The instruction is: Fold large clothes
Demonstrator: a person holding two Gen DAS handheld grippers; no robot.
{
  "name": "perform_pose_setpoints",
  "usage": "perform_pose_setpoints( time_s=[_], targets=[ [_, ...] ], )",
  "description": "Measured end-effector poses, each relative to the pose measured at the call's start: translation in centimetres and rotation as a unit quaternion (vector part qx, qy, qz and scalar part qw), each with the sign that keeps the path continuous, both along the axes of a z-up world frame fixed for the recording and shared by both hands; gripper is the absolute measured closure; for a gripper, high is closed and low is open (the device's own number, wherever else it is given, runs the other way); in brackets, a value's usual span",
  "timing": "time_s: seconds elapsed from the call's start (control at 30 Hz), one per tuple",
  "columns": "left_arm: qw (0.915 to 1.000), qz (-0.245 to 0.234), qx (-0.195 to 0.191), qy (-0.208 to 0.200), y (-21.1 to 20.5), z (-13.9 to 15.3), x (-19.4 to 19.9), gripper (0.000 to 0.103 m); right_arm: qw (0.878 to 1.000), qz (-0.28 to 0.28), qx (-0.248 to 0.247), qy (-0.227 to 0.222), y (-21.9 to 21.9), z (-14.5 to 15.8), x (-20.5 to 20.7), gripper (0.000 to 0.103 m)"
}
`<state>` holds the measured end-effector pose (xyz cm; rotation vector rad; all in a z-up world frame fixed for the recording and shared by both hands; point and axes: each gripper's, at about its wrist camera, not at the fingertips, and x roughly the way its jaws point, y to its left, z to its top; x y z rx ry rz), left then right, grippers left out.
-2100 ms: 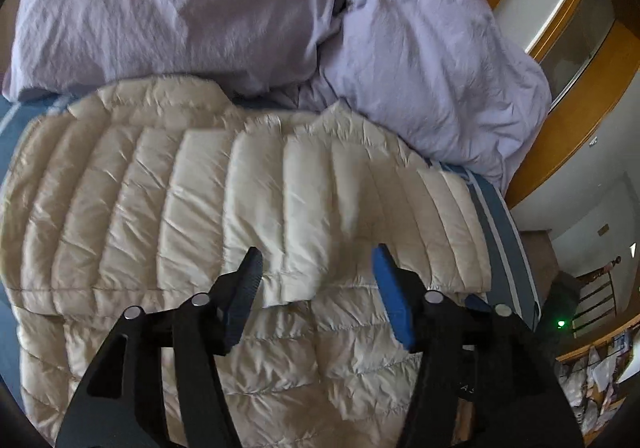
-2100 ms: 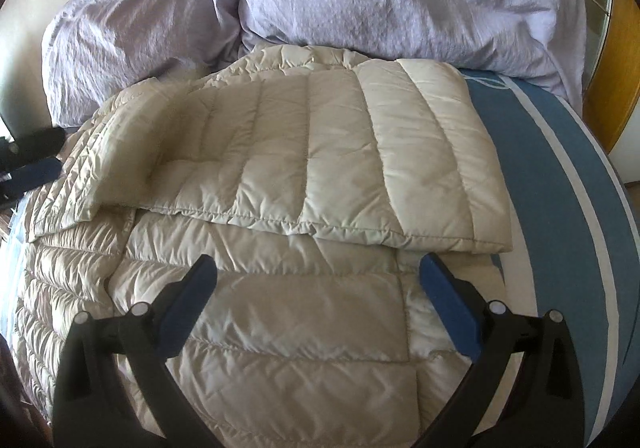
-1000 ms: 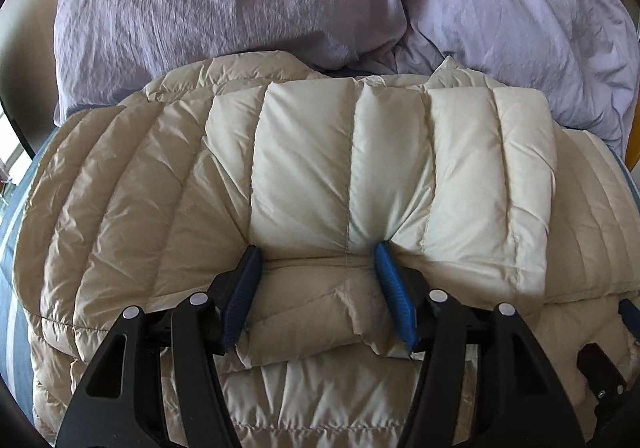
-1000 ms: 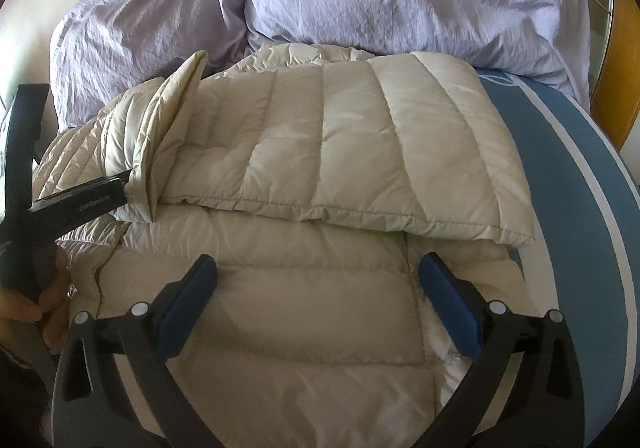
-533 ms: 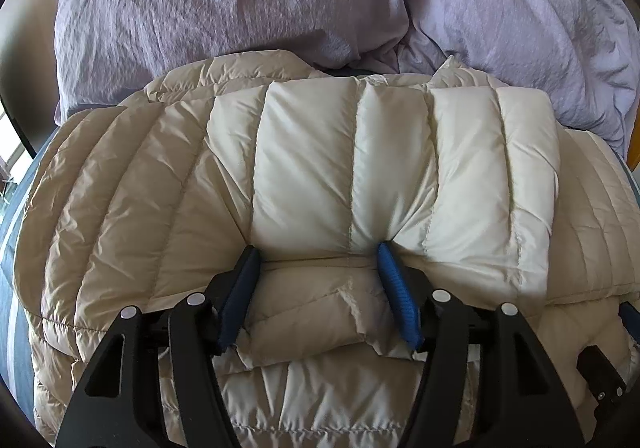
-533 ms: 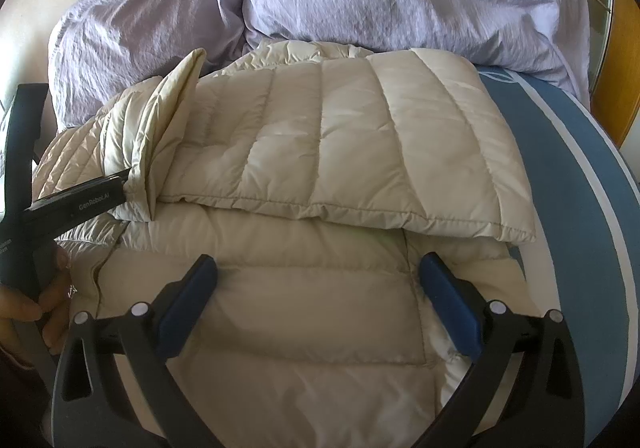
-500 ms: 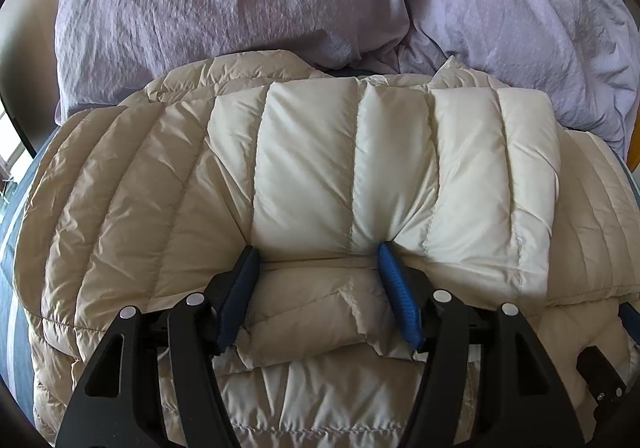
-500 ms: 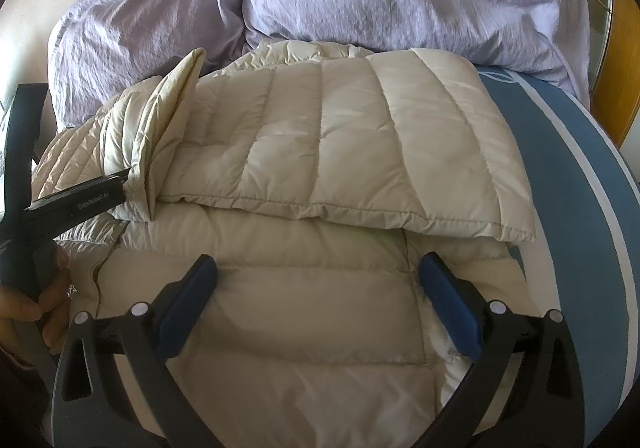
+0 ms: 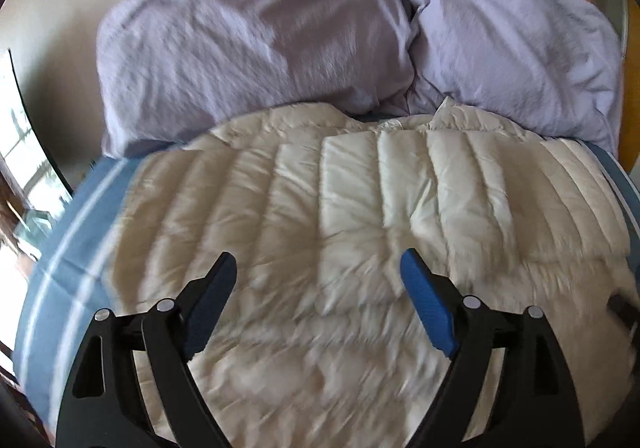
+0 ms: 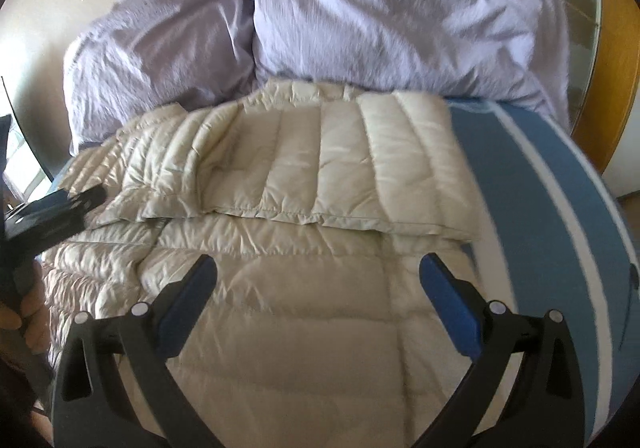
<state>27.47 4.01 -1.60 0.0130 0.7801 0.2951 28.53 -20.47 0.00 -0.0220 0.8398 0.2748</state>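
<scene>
My left gripper (image 9: 316,280) and right gripper (image 10: 318,280) both hang with jaws apart, holding nothing, above the jacket (image 10: 304,168) spread on the bed (image 10: 532,184), its far part folded over near the pillows (image 10: 384,8), I judge for the next fold.

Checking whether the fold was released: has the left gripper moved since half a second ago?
Yes. The left gripper has opened and pulled back from the jacket; more of the pillows and wall now show.
</scene>
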Motion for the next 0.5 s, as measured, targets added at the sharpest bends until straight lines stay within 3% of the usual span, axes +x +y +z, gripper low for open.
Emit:
perform_pose_setpoints(
  time_s=[0.27,0.5],
  targets=[
    [0.9995,-0.029,-0.003,-0.008,6.2,1.1,-10.6,0.016,1.0,0.018,-0.007,-0.013,-5.8,1.8,-4.4,0.002],
    [0.9976,-0.015,-0.064,0.018,12.1,-1.2,-17.6,0.02,1.0,-0.015,-0.001,0.026,-13.1,0.8,-7.7,0.002]
  ],
)
